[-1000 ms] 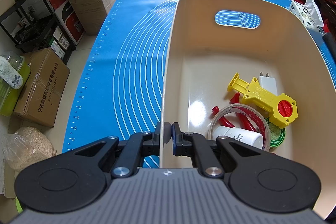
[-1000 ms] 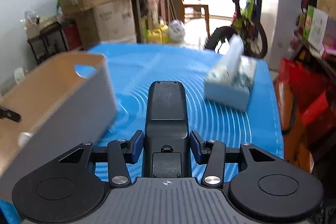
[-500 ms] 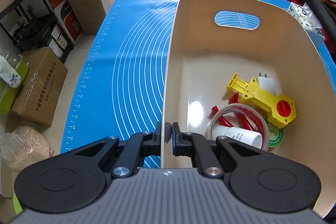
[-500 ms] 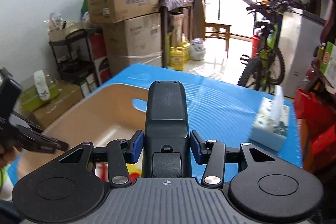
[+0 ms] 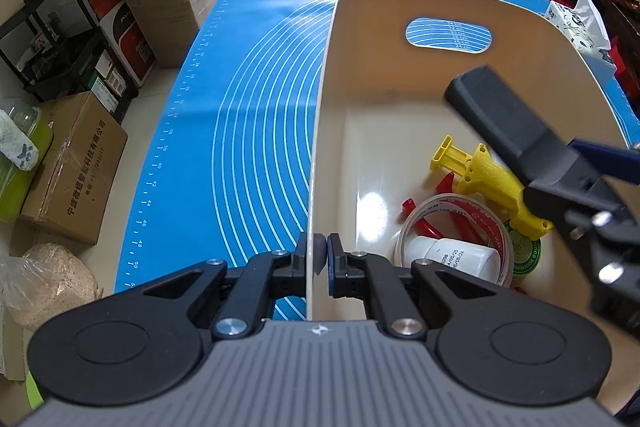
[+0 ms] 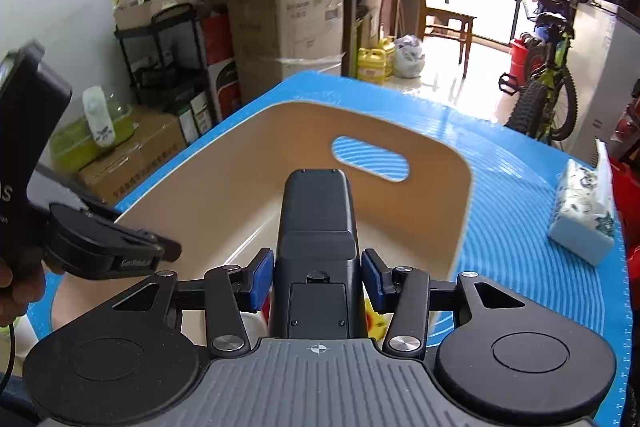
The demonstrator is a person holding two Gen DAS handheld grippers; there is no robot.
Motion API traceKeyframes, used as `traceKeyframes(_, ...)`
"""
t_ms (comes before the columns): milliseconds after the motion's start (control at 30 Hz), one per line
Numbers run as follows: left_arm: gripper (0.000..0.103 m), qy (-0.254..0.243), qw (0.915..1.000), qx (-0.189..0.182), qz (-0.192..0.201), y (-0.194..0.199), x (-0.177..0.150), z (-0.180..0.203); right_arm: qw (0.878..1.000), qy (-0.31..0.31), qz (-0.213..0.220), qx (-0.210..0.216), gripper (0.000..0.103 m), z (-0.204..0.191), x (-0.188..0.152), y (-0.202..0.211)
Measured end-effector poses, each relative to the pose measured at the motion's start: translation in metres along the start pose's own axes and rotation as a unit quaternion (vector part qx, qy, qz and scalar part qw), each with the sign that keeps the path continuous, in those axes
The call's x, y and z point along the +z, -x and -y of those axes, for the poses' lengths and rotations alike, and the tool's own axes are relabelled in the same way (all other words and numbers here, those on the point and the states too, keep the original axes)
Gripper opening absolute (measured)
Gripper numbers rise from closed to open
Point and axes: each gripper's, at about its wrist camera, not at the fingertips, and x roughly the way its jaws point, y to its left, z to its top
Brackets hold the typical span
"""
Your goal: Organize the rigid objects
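Note:
A cream bin [image 5: 400, 7] [image 6: 224, 171] with a handle slot stands on the blue mat [image 5: 248, 115]. My left gripper [image 5: 318, 259] is shut on the bin's near left wall. My right gripper [image 6: 316, 275] is shut on a black remote-like device [image 6: 316, 219] [image 5: 508, 123], held above the bin's inside. In the bin lie a yellow plastic tool [image 5: 488, 171], red pieces [image 5: 428, 223], a tape roll [image 5: 452, 203], a white bottle [image 5: 452, 255] and a green-labelled lid [image 5: 526, 251].
A tissue box [image 6: 584, 215] sits on the mat right of the bin. Cardboard boxes [image 5: 72, 167], a black rack [image 5: 56, 39] and a bag stand on the floor at the left. A bicycle [image 6: 548, 67] and yellow jugs [image 6: 372, 63] lie beyond the table.
My right gripper swung left with the black device, from over the mat near the tissue box to above the bin. It now shows in the left wrist view. The left gripper stayed still.

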Motion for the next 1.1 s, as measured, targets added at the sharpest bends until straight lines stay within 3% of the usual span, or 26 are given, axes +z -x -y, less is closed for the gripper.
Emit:
traceKeyframes(400, 0.009, 0.000, 1.0000, 0.005, 0.004, 0.003, 0.001, 0.002, 0.998, -0.003, -0.054, 0.027, 0.054, -0.009, -0.012, -0.017)
traceKeyframes(767, 0.012, 0.001, 0.9998, 0.014, 0.016, 0.015, 0.001, 0.003, 1.000, -0.025, -0.016, 0.005, 0.063, -0.007, -0.009, 0.008)
traceKeyframes(867, 0.036, 0.006, 0.9996, 0.007, 0.025, 0.025, 0.000, 0.005, 0.999, -0.042, -0.008, -0.002, 0.067, -0.002, -0.009, 0.018)
traceKeyframes(933, 0.062, 0.009, 0.9991, 0.012, 0.039, 0.034, -0.002, 0.006, 0.999, -0.048, -0.002, -0.007, 0.071, 0.000, -0.010, 0.026)
traceKeyframes(1000, 0.069, 0.010, 0.9985, 0.017, 0.051, 0.044, -0.006, 0.009, 0.999, -0.049, 0.007, -0.015, 0.076, 0.002, -0.012, 0.036)
traceKeyframes(1100, 0.072, 0.013, 0.9981, 0.009, 0.059, 0.057, -0.012, 0.010, 0.998, -0.053, 0.018, -0.021, 0.080, 0.006, -0.013, 0.050)
